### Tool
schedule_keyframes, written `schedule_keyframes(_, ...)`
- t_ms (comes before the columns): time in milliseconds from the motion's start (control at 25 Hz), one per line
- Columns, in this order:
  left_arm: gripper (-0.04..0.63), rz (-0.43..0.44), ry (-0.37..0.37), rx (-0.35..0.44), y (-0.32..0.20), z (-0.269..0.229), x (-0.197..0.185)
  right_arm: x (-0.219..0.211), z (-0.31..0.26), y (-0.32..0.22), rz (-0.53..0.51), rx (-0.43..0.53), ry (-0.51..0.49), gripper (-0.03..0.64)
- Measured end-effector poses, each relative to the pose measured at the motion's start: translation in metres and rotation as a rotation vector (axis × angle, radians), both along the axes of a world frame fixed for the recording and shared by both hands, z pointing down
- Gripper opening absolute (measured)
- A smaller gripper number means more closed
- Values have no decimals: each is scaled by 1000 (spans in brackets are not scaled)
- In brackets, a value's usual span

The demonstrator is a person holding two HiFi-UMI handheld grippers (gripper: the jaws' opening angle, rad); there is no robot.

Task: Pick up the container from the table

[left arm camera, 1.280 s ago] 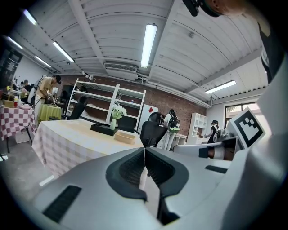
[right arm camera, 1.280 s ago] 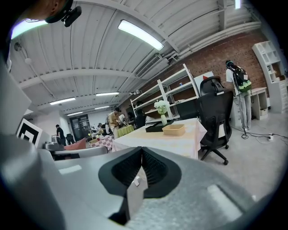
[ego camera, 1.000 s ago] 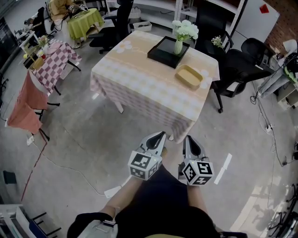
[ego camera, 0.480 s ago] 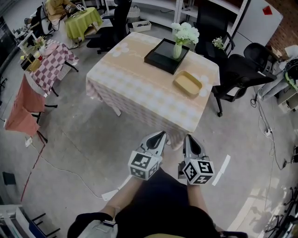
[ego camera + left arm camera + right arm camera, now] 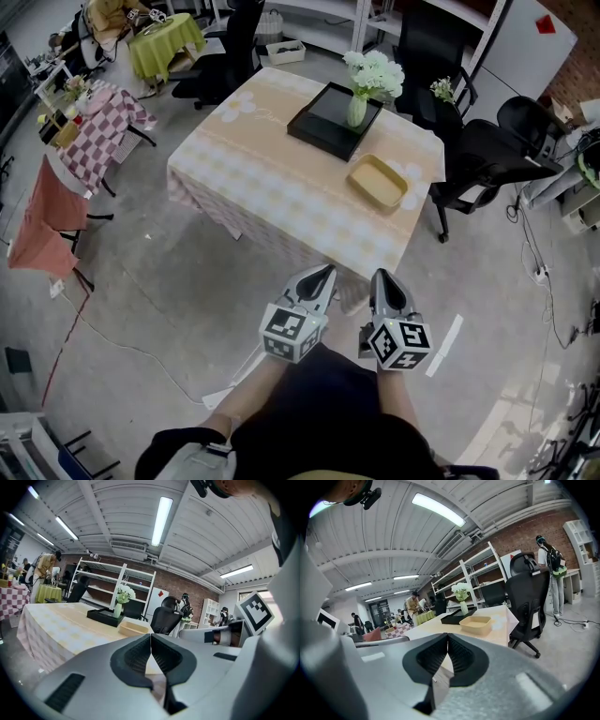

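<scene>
Left gripper (image 5: 324, 273): jaws pressed flat together with nothing between them. It is held low in front of the person, over the floor and short of the table's near edge.
Right gripper (image 5: 382, 276): also closed tight and empty, just beside the left one and pointing the same way.
Container (image 5: 377, 182): a shallow tan tub with an open top and nothing visible inside. It sits on the right part of the table, well apart from both grippers and untouched.
Table (image 5: 272, 178): covered in a pale checked cloth that hangs over the near edge.
Black tray (image 5: 323, 114): lies beyond the container, near it, and a vase of white flowers (image 5: 357, 105) stands in it.
Office chair (image 5: 487, 150): close against the table's right side, on the container's side — it may crowd a reach from there.
Done so far: by the look of it, nothing of the pick itself. The grippers only face the table.
Left to do: come up to the table, open one pair of jaws, close them on the container's rim — likely the near wall — and lift it clear of the cloth.
</scene>
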State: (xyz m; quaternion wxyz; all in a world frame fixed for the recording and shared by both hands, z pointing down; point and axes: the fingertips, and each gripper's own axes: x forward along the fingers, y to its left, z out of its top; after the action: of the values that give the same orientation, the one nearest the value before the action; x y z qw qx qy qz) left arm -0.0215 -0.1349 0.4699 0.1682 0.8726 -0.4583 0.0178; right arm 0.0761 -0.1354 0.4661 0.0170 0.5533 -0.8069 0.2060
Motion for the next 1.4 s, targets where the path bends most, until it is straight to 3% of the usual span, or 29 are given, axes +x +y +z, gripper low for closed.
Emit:
schedule_keyframes(680,9,62,-26,-6,-89,-4,17,18,-4,-93,57,7,0,6)
schedule_keyframes(1400,11,20,-3,-35,-168,7,-12,9,9,-172,98,-13,13,5)
